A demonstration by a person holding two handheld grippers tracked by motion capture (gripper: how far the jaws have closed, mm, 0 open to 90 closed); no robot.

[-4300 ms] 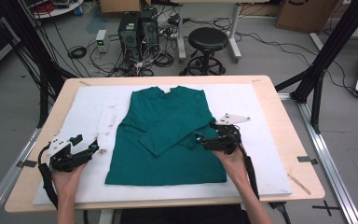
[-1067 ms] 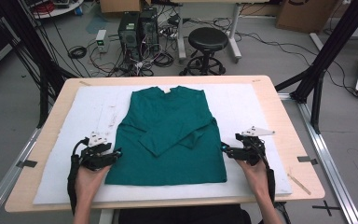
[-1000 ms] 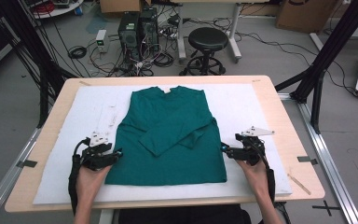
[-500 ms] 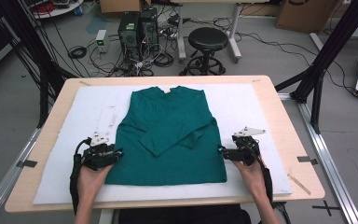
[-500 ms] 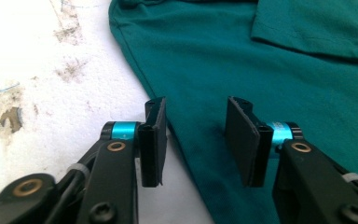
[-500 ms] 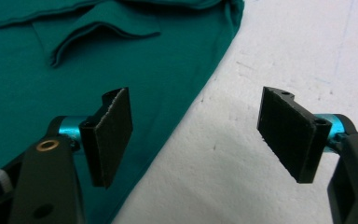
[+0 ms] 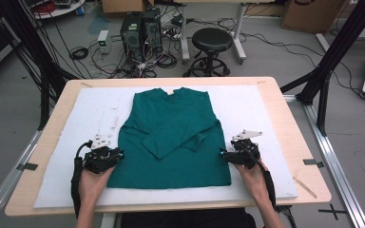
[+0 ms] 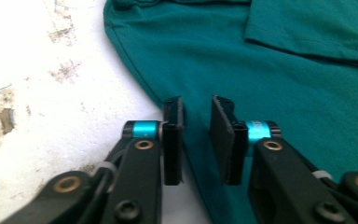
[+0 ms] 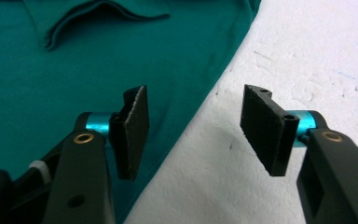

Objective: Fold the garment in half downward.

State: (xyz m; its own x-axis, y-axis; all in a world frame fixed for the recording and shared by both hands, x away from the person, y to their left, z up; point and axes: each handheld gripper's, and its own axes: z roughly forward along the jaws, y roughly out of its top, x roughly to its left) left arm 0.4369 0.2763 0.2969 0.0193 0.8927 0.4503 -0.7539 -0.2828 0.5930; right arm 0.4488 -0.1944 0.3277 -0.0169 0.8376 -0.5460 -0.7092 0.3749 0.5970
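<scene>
On white mat (image 7: 266, 109): teal long-sleeved shirt (image 7: 171, 137), sleeves folded across; left claw (image 8: 195, 135) narrow, closing, right claw (image 9: 193, 135) wide, closing.

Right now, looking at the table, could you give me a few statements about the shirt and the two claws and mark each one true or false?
1. The green shirt lies flat on a white mat. True.
2. Both sleeves are spread out to the sides. False: they are folded across the front.
3. The left claw straddles the shirt's side edge. True; its jaws have just been closing, with a gap left between them.
4. The right claw is clamped shut on the collar. False: its jaws stand apart over the shirt's side edge, though they have just been closing.
5. A red stool stands behind the table. False: the stool is black.
</scene>
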